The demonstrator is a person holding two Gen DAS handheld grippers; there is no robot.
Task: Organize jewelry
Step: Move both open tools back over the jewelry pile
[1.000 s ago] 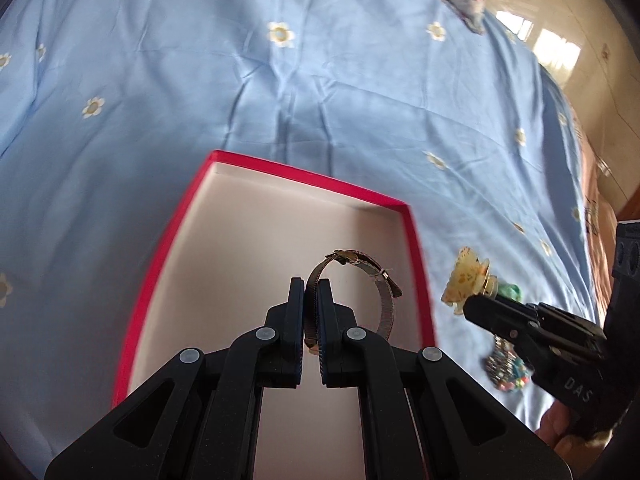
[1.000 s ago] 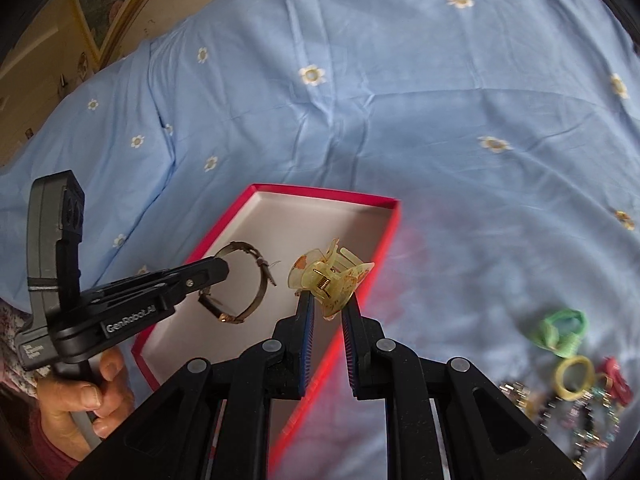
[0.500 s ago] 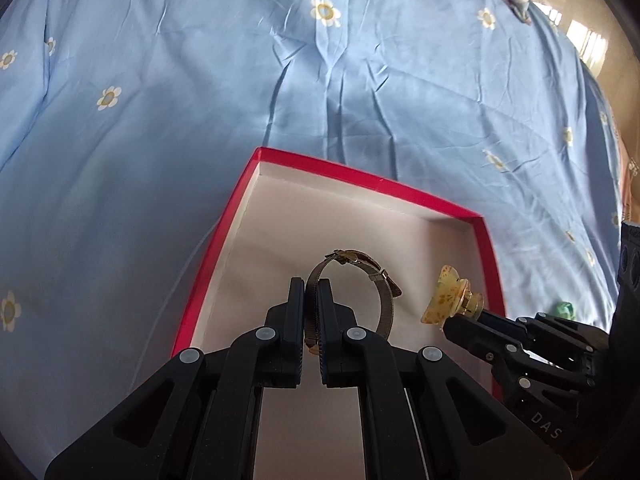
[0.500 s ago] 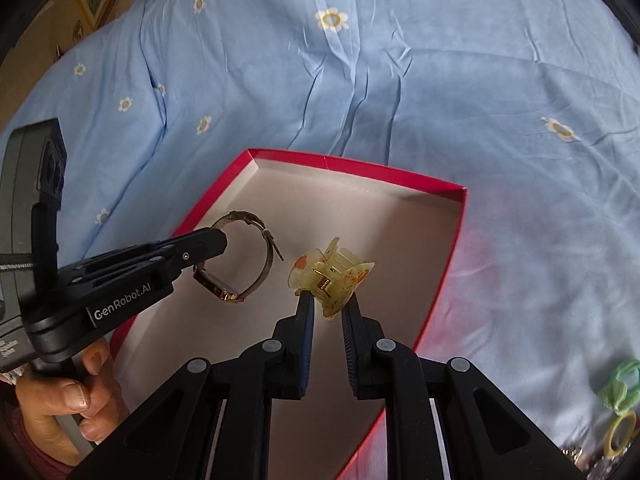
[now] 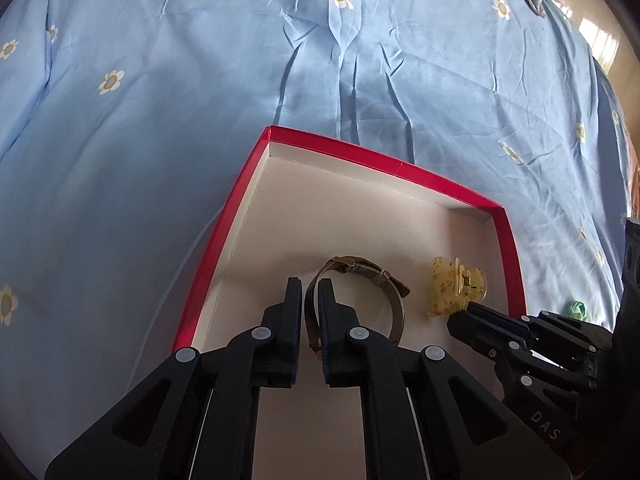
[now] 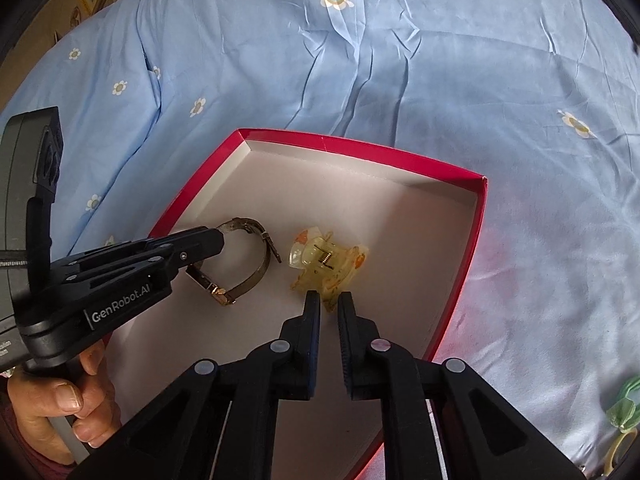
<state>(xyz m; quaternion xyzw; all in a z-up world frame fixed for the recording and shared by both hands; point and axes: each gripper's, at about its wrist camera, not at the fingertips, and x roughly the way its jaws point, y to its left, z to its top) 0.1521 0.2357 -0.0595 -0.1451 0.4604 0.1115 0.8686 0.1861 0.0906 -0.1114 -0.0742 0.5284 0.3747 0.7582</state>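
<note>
Jewelry sat inside a shallow red box (image 5: 408,170) with a white inner floor, which lay on a bed covered by a light blue sheet (image 5: 200,80) printed with small daisies. The left gripper (image 5: 310,292) reached down into the box, and its jaws were opening with the mesh strap of a wristwatch (image 5: 370,276) between them; the pads were still against the strap. The watch stood on edge, its gold-toned case (image 6: 219,294) low near the box floor and its buckle end curving up and away. Just beside it to the right, the right gripper (image 6: 329,302) was clamped on the lower edge of a translucent yellow claw hair clip (image 6: 326,260), which rested on the box floor, apart from the watch. A person's hand (image 6: 60,408) gripped the handle of the left gripper at the lower left of the right wrist view. Outside the box, on the sheet at the lower right, lay a green hair tie (image 6: 624,406) and a yellow ring-shaped band (image 6: 618,450).
</note>
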